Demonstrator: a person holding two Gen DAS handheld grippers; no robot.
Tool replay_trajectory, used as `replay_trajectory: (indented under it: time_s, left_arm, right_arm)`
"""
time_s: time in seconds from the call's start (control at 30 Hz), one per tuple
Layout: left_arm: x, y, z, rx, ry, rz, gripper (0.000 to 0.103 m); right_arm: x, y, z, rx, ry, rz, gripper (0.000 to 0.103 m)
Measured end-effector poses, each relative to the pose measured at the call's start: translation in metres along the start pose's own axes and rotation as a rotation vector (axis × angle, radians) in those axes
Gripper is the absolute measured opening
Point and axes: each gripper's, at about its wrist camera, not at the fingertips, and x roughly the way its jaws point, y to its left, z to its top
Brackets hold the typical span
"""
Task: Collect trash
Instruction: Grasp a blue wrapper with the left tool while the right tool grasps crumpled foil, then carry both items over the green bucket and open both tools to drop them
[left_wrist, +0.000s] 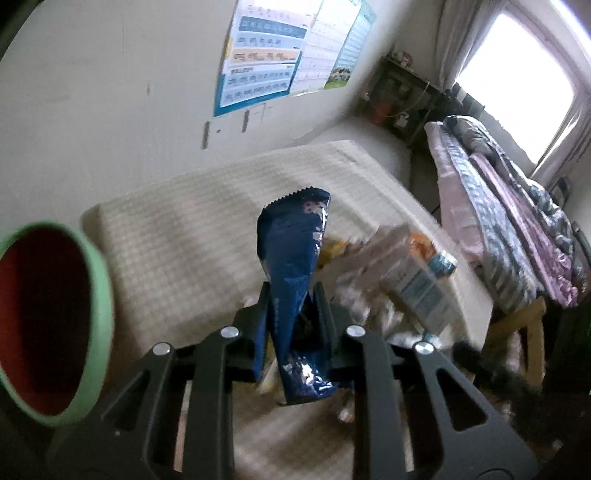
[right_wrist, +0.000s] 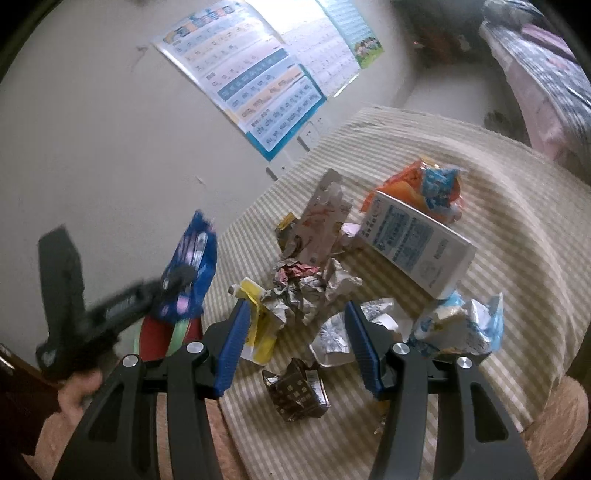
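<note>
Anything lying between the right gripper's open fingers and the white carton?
Yes: in the right wrist view, crumpled silver-white wrappers lie between the right gripper and the white carton, on the striped cloth.

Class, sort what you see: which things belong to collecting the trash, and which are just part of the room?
Job: blue wrapper in the left gripper; green-rimmed bin; white carton; brown wrapper; crumpled paper; open right gripper.

Room: wall posters; bedding; window.

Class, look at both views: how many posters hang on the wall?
2. A blue-bordered poster hangs on the left, and a paler one with a green strip hangs just to its right, their edges overlapping. Others may lie outside the frame.
</note>
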Motion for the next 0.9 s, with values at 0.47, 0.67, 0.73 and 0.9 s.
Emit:
replay_trajectory:
  time_s: [0.47, 0.67, 0.73, 0.9]
  left_arm:
    - [-0.02, 0.029, -0.029, -0.038, -0.031, 0.065, 0.021]
    - [-0.019, 0.03, -0.032, -0.048, -0.026, 0.048, 0.021]
    - [-0.019, 0.03, -0.032, -0.054, -0.025, 0.045, 0.021]
    - [-0.02, 0.026, -0.032, -0.052, -0.033, 0.036, 0.021]
  right_arm:
    - [0.096, 0.039, 0.018, -0.112, 0.165, -0.043, 0.028]
    - [0.097, 0.037, 0.015, -0.121, 0.154, -0.065, 0.004]
    - [0.086, 0.04, 0.016, -0.128, 0.127, -0.061, 0.003]
    - [0.049, 0.044, 0.018, -0.101, 0.05, -0.017, 0.003]
